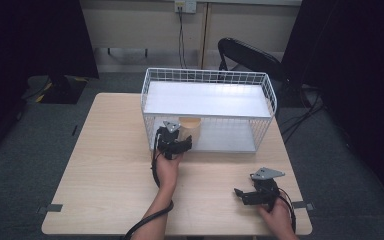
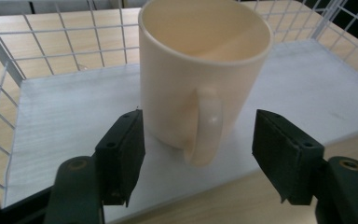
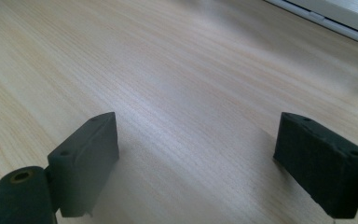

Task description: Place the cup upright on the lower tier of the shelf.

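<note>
Black jaws of the left gripper (image 2: 198,154) stand wide apart, framing the handle of a cream ceramic mug (image 2: 200,70) without touching it. That mug stands upright on the white lower shelf of a wire rack (image 1: 207,75), near its front left corner. It looks like either a reach for the mug or a release; a grasp would need the jaws to advance and close on the handle. Near the table's front edge, the right gripper (image 1: 252,192) hovers over bare wooden table (image 1: 110,150), jaws spread wide, holding nothing.

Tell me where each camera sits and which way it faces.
High view: above the person's side, looking forward and down at the table and wire rack; both forearms show.
Left gripper view: on the left tool, facing the cream mug; the high view shows that mug too.
Right gripper view: on the right tool, facing bare tabletop.
</note>
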### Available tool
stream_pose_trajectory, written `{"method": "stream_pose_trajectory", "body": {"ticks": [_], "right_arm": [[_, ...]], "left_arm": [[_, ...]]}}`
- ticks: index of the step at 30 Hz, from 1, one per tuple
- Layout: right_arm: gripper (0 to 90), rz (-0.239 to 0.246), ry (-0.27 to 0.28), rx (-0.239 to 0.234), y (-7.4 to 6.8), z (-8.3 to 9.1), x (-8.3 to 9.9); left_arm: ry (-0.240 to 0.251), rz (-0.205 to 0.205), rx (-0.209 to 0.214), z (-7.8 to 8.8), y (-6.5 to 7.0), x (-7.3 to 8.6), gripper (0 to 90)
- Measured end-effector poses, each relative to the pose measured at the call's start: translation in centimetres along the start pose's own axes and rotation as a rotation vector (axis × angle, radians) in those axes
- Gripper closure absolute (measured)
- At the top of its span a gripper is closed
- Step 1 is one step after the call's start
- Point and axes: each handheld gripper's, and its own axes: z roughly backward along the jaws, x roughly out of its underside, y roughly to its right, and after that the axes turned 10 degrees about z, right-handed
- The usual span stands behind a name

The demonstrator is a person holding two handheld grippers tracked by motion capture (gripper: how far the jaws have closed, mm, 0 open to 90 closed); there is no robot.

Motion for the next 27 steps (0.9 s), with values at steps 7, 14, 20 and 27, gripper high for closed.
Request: {"method": "stream_pose_trajectory", "body": {"ticks": [7,14,20,27], "right_arm": [[12.8,0.0,0.0,0.0,0.0,0.0,0.0],[12.8,0.0,0.0,0.0,0.0,0.0,0.0],[12.8,0.0,0.0,0.0,0.0,0.0,0.0],[12.8,0.0,0.0,0.0,0.0,0.0,0.0]], "left_arm": [[0.004,-0.028,0.034,0.7,-0.3,0.1,25.0],[-0.009,-0.041,0.075,1.3,-0.5,0.2,21.5],[-0.022,-0.052,0.092,1.8,-0.9,0.3,21.6],[-0.028,-0.063,0.089,2.3,-1.2,0.7,21.2]]}}
